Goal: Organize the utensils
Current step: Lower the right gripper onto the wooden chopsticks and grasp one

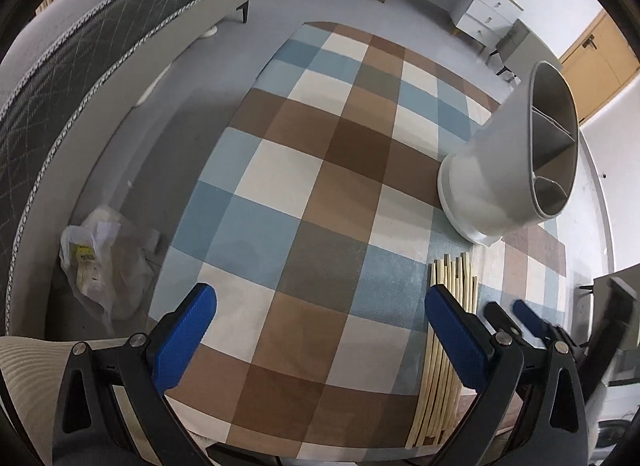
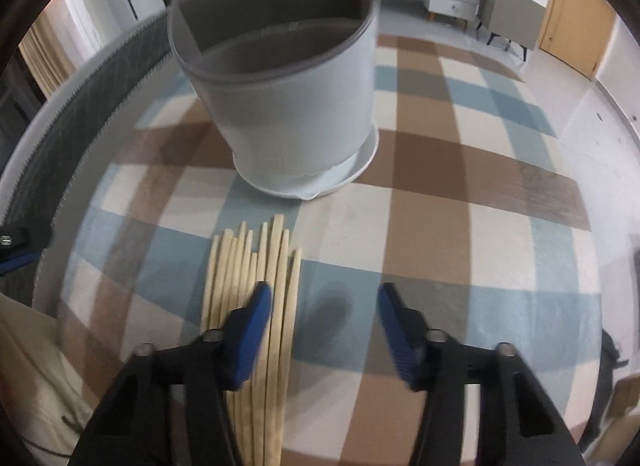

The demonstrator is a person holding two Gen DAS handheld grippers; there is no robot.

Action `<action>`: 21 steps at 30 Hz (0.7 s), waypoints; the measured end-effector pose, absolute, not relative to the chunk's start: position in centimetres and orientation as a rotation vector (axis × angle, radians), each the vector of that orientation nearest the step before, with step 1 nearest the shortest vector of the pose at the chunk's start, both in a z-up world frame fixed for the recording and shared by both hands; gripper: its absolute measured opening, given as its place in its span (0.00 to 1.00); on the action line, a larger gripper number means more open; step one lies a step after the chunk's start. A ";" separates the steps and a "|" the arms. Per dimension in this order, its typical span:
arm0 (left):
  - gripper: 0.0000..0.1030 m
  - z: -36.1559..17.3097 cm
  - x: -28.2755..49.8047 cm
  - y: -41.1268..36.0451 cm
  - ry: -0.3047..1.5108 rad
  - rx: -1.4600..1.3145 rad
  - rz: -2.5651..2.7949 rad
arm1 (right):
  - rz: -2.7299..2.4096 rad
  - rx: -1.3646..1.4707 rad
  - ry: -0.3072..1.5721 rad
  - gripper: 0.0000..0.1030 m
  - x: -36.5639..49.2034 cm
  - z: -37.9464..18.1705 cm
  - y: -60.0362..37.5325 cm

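My left hand-held gripper (image 1: 320, 322) hangs wide over the checked rug (image 1: 304, 193), holding nothing. Just to its right lie the chopsticks (image 2: 256, 306), a bundle on the rug, tips toward the divided white holder (image 2: 280, 77) standing near them. My right hand-held gripper (image 2: 324, 306) is partly open and empty, its left finger over the bundle. I judge I'm at the pick-up: next I must shift left, straddle the bundle and close.

My blue pads (image 2: 256, 330) look ribbed plastic, the chopsticks (image 2: 256, 266) pale matt wood, the holder (image 2: 288, 105) smooth plastic, the rug (image 1: 304, 185) soft woven cloth.
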State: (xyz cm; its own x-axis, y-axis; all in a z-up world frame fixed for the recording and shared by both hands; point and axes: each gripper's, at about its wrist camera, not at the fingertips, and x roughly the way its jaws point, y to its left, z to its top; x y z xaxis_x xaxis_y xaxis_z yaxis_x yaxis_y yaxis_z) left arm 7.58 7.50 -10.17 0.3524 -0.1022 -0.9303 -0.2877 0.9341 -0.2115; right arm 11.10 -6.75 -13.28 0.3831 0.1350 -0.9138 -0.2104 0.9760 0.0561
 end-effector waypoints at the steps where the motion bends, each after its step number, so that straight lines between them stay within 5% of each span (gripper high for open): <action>1: 0.98 -10.3 7.6 7.6 1.219 -0.375 0.123 | 0.212 -0.091 1.169 0.37 11.5 -13.6 -6.5; 15: 0.98 -11.1 8.2 8.3 1.255 -0.421 0.113 | 0.217 -0.188 1.218 0.28 12.5 -14.7 -4.3; 21: 0.98 -11.6 8.4 7.8 1.265 -0.369 0.116 | 0.217 -0.160 1.205 0.05 13.4 -14.5 -4.9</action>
State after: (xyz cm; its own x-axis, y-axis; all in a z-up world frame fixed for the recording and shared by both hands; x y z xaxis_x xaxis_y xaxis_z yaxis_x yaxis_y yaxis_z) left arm 8.45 7.83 -11.60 0.3039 -0.1167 -0.9455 -0.2860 0.9355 -0.2074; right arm 13.44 -4.89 -14.54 0.3408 0.0808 -0.9367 -0.2504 0.9681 -0.0076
